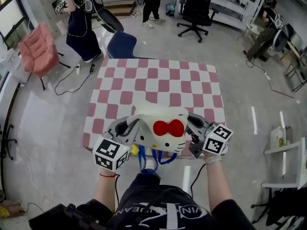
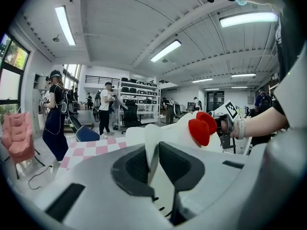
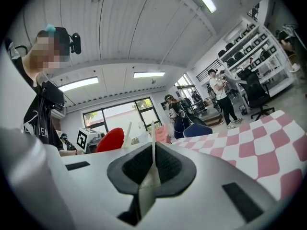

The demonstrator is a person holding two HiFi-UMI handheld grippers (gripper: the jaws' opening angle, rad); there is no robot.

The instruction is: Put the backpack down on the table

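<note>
1. Table: one, covered in a pink-and-white checked cloth. It lies forward of and below both grippers. Its near edge runs under the load.

2. Backpack: one, white and soft, shaped like a cartoon cat's head. It is held up off the table, over the near edge, suspended between the two grippers. Its long axis runs left to right, parallel to that near edge. Whether its underside touches the cloth cannot be determined.

3. Grippers: two.
- Left gripper: jaws pressed onto a thin white fold at the backpack's left side.
- Right gripper: jaws pressed onto a thin white edge at its right side.
- Neither hand is nearer; the load sits midway between them.

4. Red bow: one, on the backpack's upward-facing front.

5. Blue straps: loops hanging below the backpack toward the person. An exact count is not possible.

Assessment: the set-down probably calls for moving both grippers forward and downward together, keeping the long axis level, so that the straps clear the table edge.
</note>
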